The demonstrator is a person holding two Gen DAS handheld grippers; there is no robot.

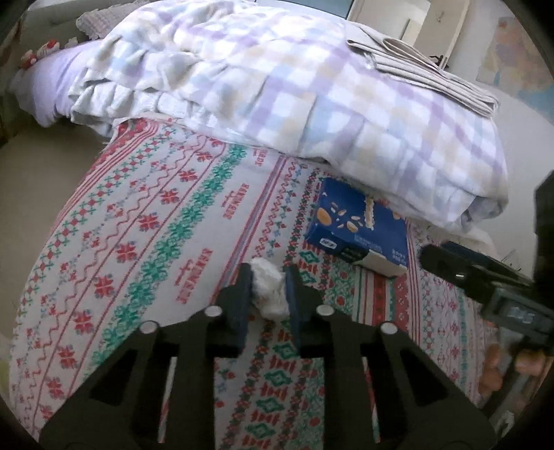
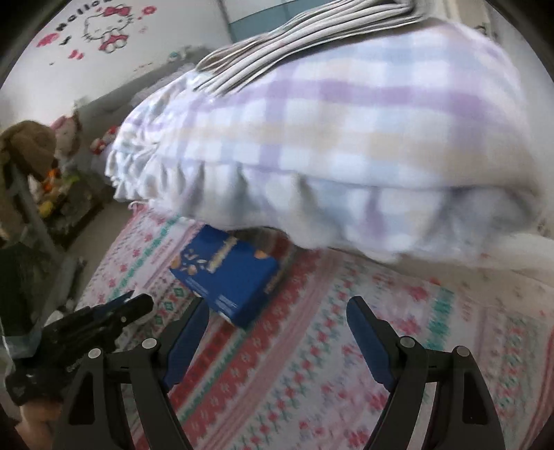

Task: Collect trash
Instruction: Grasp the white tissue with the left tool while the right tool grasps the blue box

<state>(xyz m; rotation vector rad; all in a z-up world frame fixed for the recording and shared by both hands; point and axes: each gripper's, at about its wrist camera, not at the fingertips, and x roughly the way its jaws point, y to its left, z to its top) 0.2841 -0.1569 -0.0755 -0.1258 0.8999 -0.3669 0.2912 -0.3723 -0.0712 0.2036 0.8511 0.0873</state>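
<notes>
My left gripper (image 1: 268, 273) is shut on a crumpled white tissue (image 1: 268, 290), held just over the patterned bedsheet (image 1: 155, 242). A blue biscuit box (image 1: 360, 228) lies flat on the sheet to its right, at the foot of the folded plaid blanket. My right gripper (image 2: 280, 311) is open and empty, above the sheet with the blue box (image 2: 228, 273) just ahead and left of its left finger (image 2: 190, 332). The left gripper shows at the lower left of the right wrist view (image 2: 104, 318); the right one shows at the right edge of the left wrist view (image 1: 484, 277).
A thick plaid blanket (image 1: 277, 86) with folded striped cloth (image 1: 422, 69) on top covers the far part of the bed. Stuffed toys (image 2: 65, 138) and a rack stand beside the bed on the left. A cartoon cat decal (image 2: 107, 27) is on the wall.
</notes>
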